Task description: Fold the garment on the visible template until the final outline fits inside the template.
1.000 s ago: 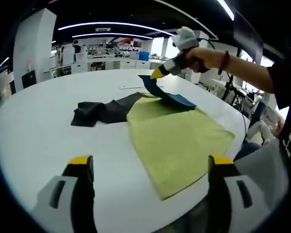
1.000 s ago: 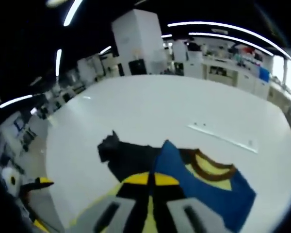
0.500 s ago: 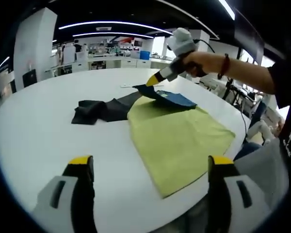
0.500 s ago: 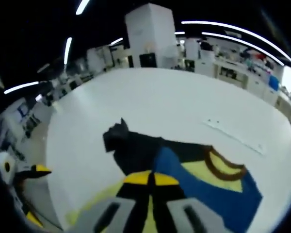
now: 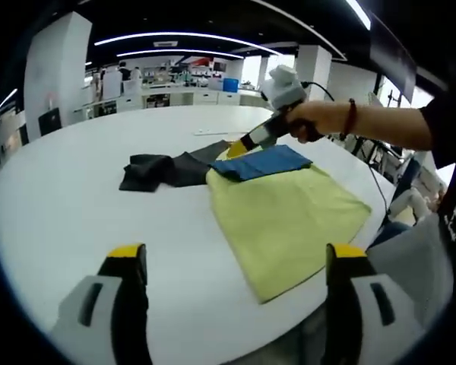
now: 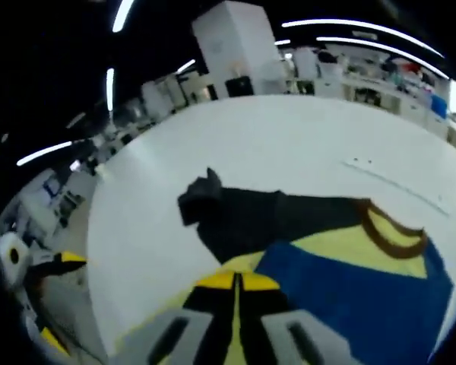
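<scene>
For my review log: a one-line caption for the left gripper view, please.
Right gripper lowers the garment's blue sleeve onto its yellow body on a white table.

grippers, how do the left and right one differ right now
The left gripper hovers open over bare table, jaws wide apart, holding nothing. The right gripper is shut on the blue sleeve, down low at the garment. Both have yellow-tipped jaws.

Soft matt cloth all over: the garment shows a blue panel, a dark sleeve, a brown ribbed collar, lying on a yellow-green matt fabric template. The white table looks smooth with a faint sheen. Gripper tips appear glossy yellow plastic.
</scene>
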`<state>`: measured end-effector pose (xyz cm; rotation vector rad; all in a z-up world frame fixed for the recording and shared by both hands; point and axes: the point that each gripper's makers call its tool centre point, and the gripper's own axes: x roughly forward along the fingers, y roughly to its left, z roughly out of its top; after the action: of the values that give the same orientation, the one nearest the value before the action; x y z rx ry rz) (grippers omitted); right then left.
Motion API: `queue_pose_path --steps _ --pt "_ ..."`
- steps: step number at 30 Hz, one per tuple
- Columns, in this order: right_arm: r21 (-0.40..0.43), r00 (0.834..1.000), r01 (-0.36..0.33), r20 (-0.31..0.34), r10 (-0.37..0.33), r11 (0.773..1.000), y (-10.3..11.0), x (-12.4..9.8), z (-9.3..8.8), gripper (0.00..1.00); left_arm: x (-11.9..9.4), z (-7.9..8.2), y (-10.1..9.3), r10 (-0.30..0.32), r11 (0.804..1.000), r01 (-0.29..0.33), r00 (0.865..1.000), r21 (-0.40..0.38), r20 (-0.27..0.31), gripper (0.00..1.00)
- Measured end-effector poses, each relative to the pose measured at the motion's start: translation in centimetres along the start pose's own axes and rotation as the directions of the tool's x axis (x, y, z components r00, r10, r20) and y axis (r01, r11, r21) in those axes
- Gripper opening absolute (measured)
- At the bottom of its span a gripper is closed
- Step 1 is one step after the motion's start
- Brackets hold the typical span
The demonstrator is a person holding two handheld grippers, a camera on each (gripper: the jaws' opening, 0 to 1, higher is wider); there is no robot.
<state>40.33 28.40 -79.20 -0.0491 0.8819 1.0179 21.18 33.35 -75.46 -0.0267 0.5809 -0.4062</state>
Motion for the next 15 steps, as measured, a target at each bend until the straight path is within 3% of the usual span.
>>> queue_pose_path --steps 2,10,15 --pt "-0.02 1.0 0.018 -0.007 -0.018 1.0 -0.1 0.2 -0.3 0.0 0.0 0.0 -0.1 -0.002 1.0 0.002 1.0 0.002 -0.001 0.95" --pt "-0.075 0.999 0.042 0.012 -0.041 0.996 -0.5 -0.4 -0.4 0.27 -0.1 0.1 -0.2 -0.002 1.0 0.002 1.0 0.002 0.005 0.96" --pt "-0.131 0.998 0.052 0.031 -0.048 0.99 -1.0 -0.8 -0.1 0.5 -0.2 0.3 -0.1 -0.003 1.0 0.003 1.0 0.003 0.016 0.98"
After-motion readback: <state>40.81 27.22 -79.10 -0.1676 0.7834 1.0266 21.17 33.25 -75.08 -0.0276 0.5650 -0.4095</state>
